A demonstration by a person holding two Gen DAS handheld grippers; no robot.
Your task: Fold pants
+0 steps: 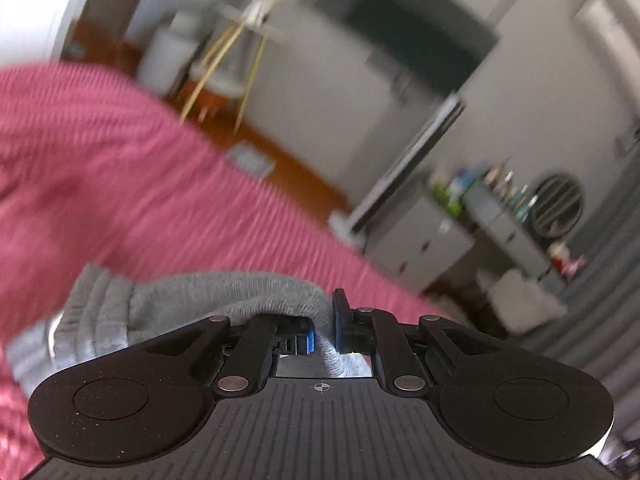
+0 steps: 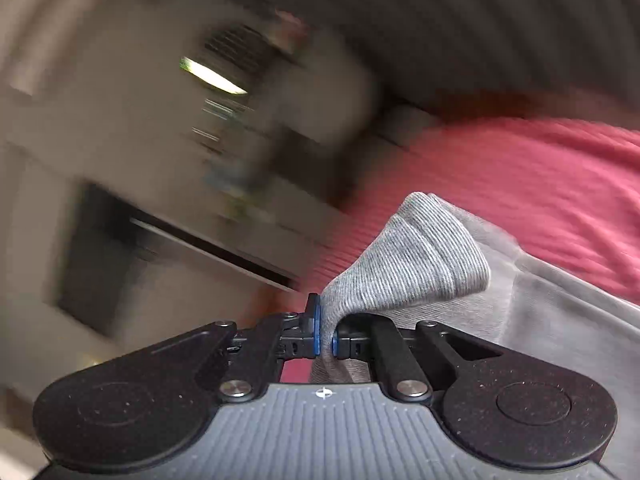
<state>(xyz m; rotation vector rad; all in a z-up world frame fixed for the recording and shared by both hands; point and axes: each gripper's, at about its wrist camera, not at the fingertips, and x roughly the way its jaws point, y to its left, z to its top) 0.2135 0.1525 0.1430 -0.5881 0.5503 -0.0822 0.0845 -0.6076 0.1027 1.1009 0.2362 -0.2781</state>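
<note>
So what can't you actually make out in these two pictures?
- Most of the grey pants: in the left wrist view only a bunch above the left tool shows; the tool's black body covers the rest.
- In the right wrist view the cloth runs off the right edge past the right tool.
- How far the fold has got: unclear in both.
- Shelf items: blurred.
- Red cover: edges cut off.

Both wrist cams close, facing forward; share pink bedspread (image 1: 120, 168).
</note>
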